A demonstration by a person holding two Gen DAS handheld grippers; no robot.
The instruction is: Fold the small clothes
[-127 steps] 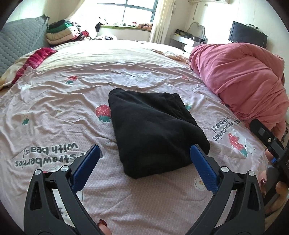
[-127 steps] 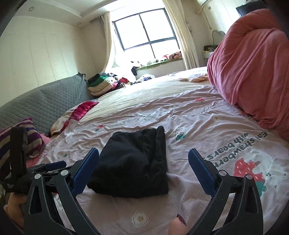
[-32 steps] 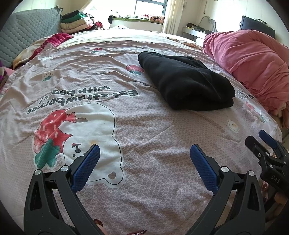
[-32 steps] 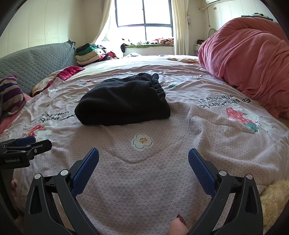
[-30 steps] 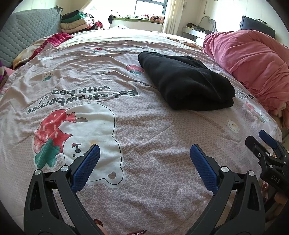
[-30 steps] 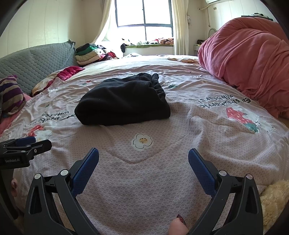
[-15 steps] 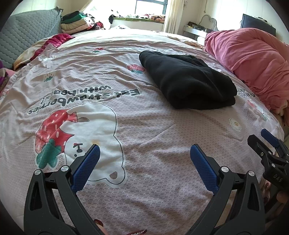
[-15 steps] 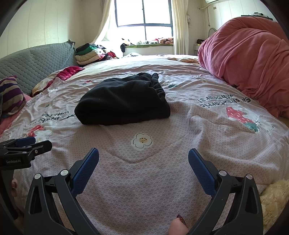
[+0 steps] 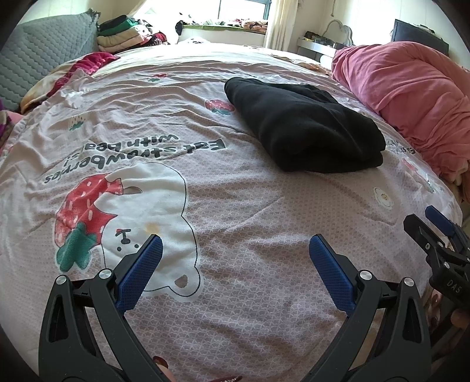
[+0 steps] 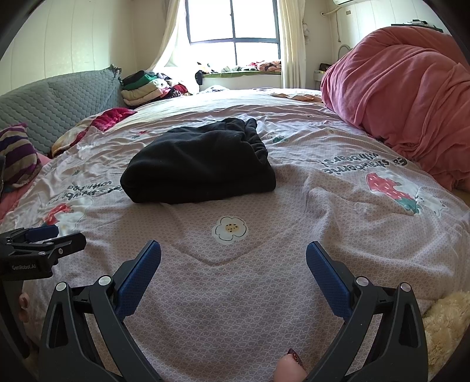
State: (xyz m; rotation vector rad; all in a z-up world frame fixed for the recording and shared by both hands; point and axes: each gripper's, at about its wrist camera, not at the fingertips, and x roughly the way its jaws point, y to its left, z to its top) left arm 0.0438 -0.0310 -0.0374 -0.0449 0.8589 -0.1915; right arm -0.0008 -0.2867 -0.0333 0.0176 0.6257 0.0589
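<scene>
Sunlit bedroom, window [image 10: 233, 20] at the far wall, wide bed [image 10: 293, 264] covered by a pale pink sheet printed with strawberries, bears and lettering. Folded black garment [image 10: 199, 164] lying flat on the sheet toward the middle of the bed, well apart from both grippers, touched by neither. Left gripper [image 9: 235, 255] hovering low over the near edge above the bear print, jaws spread wide, nothing between them. Right gripper [image 10: 233, 258] likewise near the bed's edge just behind a small flower print [image 10: 230, 229], jaws wide and empty. Heaped pink duvet [image 10: 405, 97] along the right side. Grey quilted headboard [image 10: 55, 102] on the left, striped pillow [image 10: 17, 152] beside it, stacked clothes [image 10: 144, 88] near the window.
</scene>
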